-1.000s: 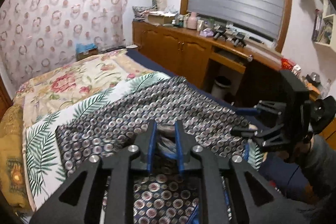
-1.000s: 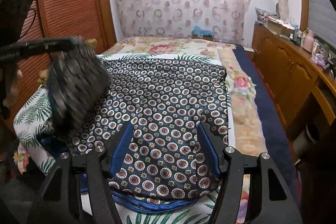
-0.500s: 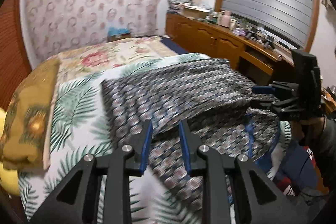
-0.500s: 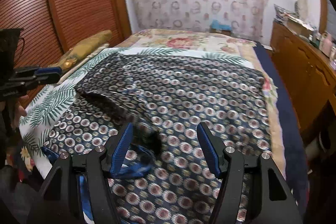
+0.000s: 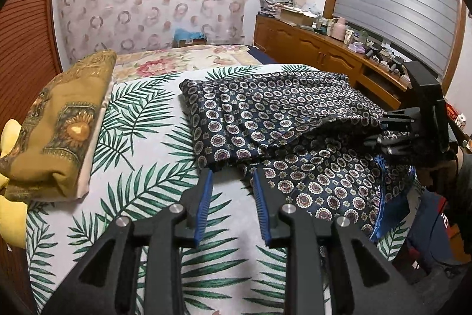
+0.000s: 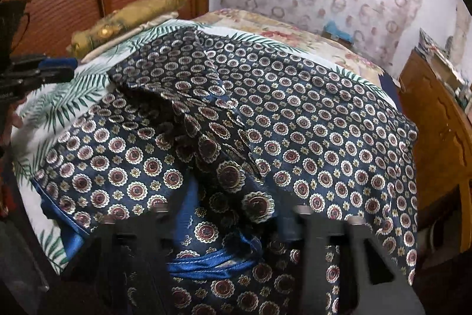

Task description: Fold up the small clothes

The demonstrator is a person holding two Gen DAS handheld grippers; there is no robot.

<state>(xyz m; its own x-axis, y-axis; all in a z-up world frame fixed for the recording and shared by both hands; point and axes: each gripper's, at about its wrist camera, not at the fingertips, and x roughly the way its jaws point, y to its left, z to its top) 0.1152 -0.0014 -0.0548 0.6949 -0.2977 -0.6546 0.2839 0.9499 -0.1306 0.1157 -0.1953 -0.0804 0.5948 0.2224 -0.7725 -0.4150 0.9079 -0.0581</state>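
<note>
While the garment (image 5: pixel 265 120) lies on the palm-leaf sheet (image 5: pixel 141 155), one flap is now doubled over the lower layer, where a second ago the left gripper (image 5: pixel 231 191) carried that flap bunched in the air. That gripper has let the cloth go: its blue pads stand a little apart and are easing wider, with only bare sheet between them, the tips just beside the fold's near corner. Right of that corner, the right gripper (image 5: pixel 383 135) was spread wide over the flat cloth half a second ago; its jaws are now closing at the garment's blue-trimmed edge. In its own view the fingers are buried under patterned fabric and blurred, so I cannot tell whether the pads already pinch the cloth. Left of the garment, the ochre pillow (image 5: pixel 59 123) sits untouched. My reading: the first fold is laid but loose and wrinkled, and the right side is being taken up for the next fold.
</note>
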